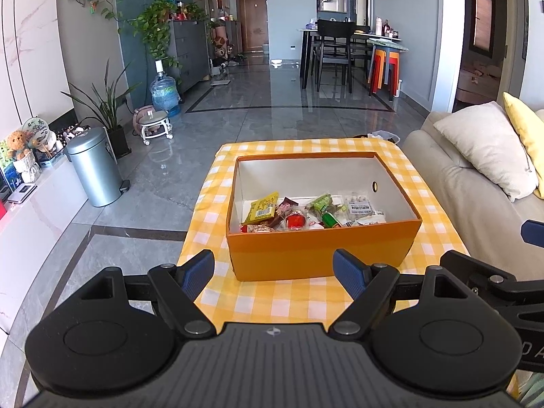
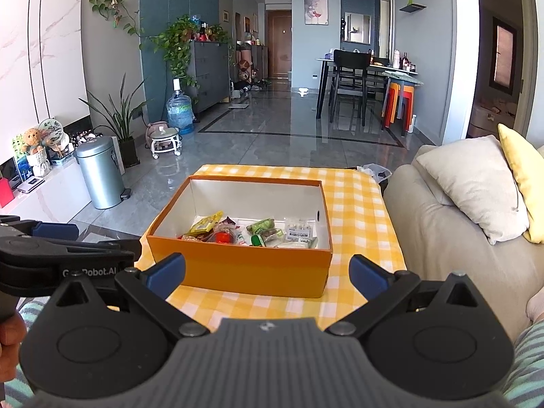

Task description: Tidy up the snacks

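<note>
Yellow-checked tablecloth (image 1: 391, 170) covers low table beside beige sofa (image 2: 442, 238). Orange box (image 1: 319, 248) sits open on cloth, wrapped snacks (image 1: 299, 212) piled along its near inner wall. Left gripper (image 1: 273, 270) and right gripper (image 2: 267, 273) hover just before box, fingers spread wide, empty.

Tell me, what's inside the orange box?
The orange box holds a pile of wrapped snacks, including a yellow packet. Its near wall hides whatever lies closest.
</note>
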### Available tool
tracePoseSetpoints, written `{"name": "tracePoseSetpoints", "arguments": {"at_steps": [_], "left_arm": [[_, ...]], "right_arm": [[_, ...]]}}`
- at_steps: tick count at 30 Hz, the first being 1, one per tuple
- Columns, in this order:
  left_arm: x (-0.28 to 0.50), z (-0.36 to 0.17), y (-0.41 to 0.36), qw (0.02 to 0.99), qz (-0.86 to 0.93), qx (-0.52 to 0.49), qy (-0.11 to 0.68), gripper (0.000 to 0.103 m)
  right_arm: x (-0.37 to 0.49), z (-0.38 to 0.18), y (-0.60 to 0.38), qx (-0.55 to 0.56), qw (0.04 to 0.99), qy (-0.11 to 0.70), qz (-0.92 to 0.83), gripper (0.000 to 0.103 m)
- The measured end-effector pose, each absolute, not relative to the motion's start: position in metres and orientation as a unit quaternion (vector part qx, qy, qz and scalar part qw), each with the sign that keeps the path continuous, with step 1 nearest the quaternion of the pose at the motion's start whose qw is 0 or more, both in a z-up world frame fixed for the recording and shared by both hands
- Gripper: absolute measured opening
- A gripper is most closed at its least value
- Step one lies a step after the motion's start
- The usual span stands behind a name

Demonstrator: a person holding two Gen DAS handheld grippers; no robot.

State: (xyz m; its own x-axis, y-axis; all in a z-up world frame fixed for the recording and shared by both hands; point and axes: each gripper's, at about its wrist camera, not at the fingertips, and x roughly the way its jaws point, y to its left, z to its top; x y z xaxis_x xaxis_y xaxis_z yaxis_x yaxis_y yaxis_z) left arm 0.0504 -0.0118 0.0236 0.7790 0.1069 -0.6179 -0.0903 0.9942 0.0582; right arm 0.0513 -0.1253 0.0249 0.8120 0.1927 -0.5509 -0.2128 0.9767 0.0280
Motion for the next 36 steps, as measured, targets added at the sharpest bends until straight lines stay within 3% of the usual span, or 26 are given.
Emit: {"name": "tracePoseSetpoints", "arguments": {"at_steps": [36], "left_arm": [[0.0490, 0.0257, -0.0097, 0.943, 0.054, 0.016, 0.328, 0.093]], "right_arm": [[0.0493, 0.0184, -0.1265, -0.001, 0.950, 0.295, 0.106, 0.099]]}}
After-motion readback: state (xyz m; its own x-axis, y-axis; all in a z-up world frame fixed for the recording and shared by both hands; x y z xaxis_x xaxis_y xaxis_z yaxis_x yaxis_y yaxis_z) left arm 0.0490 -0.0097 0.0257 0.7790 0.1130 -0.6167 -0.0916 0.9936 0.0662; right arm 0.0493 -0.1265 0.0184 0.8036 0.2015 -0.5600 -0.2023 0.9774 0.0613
